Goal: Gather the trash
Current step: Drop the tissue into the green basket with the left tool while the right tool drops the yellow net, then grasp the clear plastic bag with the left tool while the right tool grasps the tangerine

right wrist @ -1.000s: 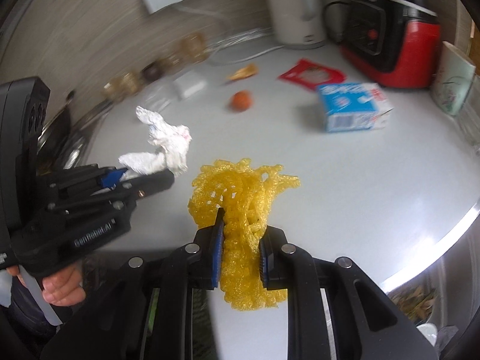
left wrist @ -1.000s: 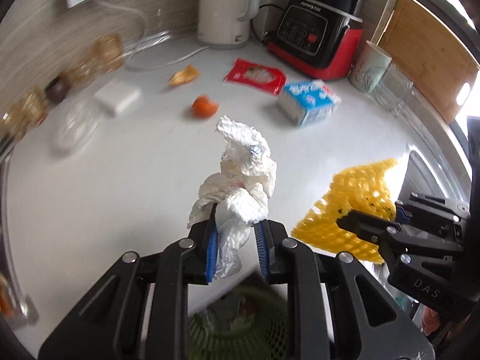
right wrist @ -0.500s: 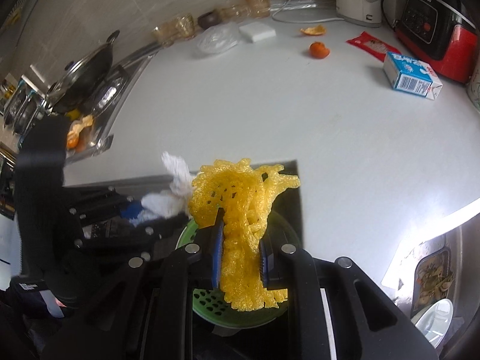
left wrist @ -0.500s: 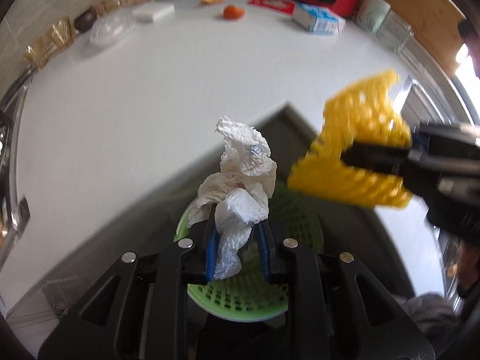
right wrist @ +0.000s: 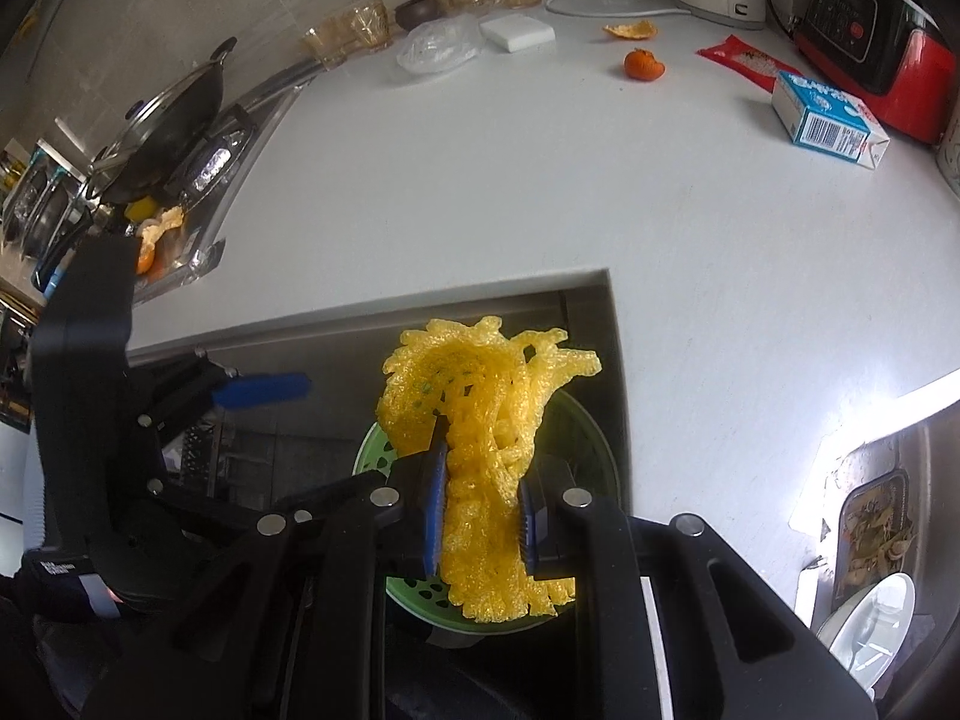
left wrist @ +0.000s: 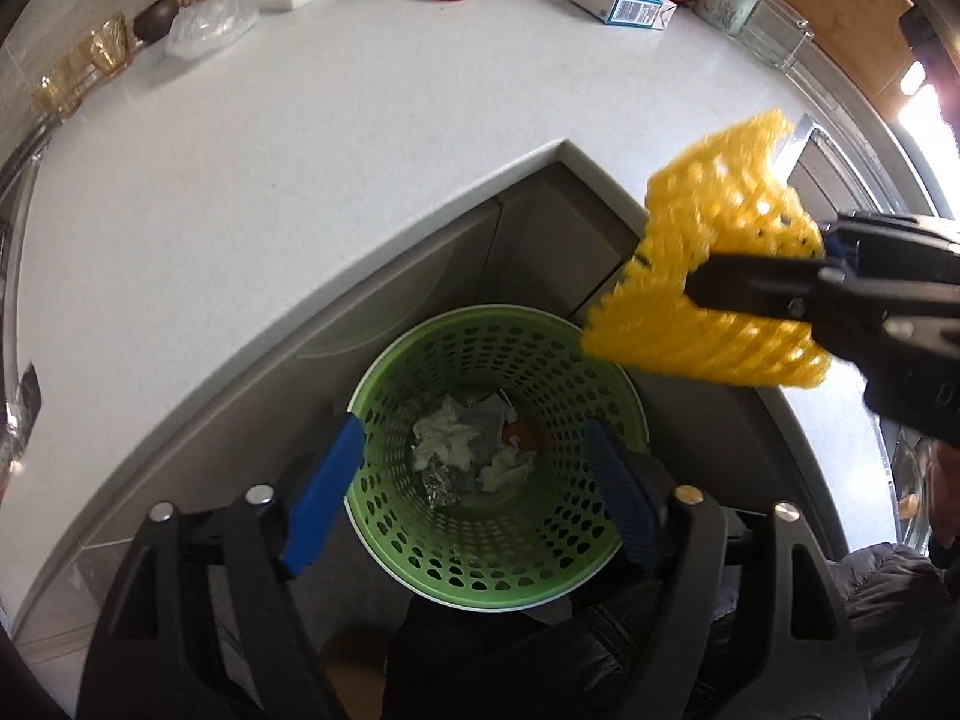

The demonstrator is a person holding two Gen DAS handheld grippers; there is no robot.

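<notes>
Crumpled tissue (left wrist: 447, 441) lies at the bottom of the green basket (left wrist: 384, 534), below the worktop's (left wrist: 240, 180) inner corner. Above it the left gripper's (left wrist: 474, 498) jaws are opening, nothing between them. The right gripper (right wrist: 480, 516) clamps yellow foam netting (right wrist: 486, 420) over the basket's rim.

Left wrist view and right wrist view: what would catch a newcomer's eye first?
The bright yellow foam net, pinched in the right hand-held gripper, hangs over the green basket below the counter corner. The left hand-held gripper is opening above that basket with nothing between its pads; crumpled tissue lies at the bottom.
</notes>
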